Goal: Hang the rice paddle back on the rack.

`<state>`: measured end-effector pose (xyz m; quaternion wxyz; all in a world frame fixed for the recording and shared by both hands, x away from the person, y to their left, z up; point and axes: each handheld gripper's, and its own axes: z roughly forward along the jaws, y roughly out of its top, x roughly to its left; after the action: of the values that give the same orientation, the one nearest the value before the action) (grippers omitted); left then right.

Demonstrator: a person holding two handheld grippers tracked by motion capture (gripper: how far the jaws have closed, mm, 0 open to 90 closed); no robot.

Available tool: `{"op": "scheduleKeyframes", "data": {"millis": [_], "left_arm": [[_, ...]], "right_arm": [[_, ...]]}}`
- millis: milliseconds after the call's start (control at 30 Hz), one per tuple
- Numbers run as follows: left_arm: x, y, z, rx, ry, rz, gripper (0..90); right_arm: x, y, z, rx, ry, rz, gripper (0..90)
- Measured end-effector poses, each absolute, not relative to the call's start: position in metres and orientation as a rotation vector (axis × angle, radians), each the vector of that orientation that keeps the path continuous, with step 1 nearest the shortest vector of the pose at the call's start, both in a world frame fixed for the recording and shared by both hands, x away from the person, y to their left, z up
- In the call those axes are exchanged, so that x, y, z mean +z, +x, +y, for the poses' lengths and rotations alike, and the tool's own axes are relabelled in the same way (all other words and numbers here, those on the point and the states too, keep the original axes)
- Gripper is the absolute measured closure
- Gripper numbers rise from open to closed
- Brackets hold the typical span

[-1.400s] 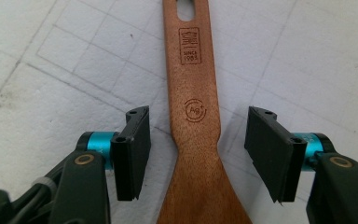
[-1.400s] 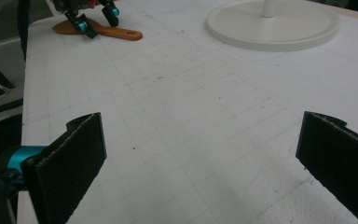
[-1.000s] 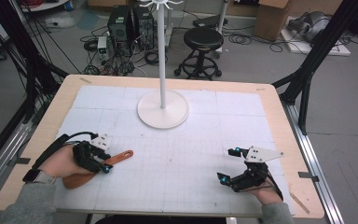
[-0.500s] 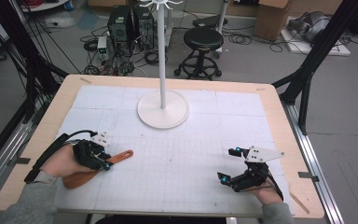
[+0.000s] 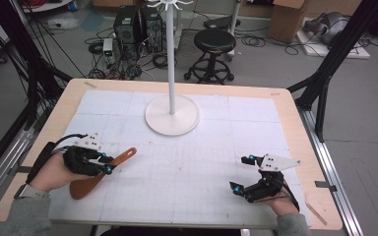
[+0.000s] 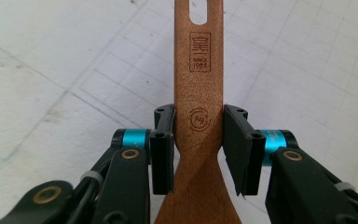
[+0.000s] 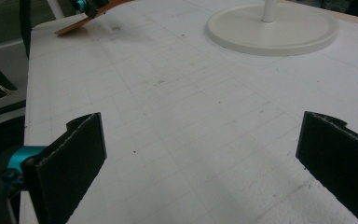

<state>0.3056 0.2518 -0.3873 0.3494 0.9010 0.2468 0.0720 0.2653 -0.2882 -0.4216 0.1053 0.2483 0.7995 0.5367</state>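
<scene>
At the near left of the white gridded table mat [image 5: 192, 182], the left gripper [image 5: 109, 163] has just been closing its jaws and now clamps the flat handle of a brown wooden spatula [image 5: 98, 174] (an oval slot at its handle end), between them. The right gripper [image 5: 241, 173], near right, rests with jaws wide apart, empty. A white round-based stand [image 5: 172, 114] sits far centre.

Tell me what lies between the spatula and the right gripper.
Nothing: in the high view, only bare white gridded mat stretches from the spatula, clamped in the left gripper, to the open right gripper.
</scene>
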Motion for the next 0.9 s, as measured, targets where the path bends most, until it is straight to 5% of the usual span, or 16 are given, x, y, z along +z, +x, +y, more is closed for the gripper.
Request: {"op": "scheduleKeyframes", "data": {"millis": [900], "left_arm": [[-0.347, 0.284, 0.257, 0.269, 2.07, 0.591, 65.0]], "right_arm": [[-0.42, 0.27, -0.287, 1.594, 0.731, 2.345, 0.0]]}}
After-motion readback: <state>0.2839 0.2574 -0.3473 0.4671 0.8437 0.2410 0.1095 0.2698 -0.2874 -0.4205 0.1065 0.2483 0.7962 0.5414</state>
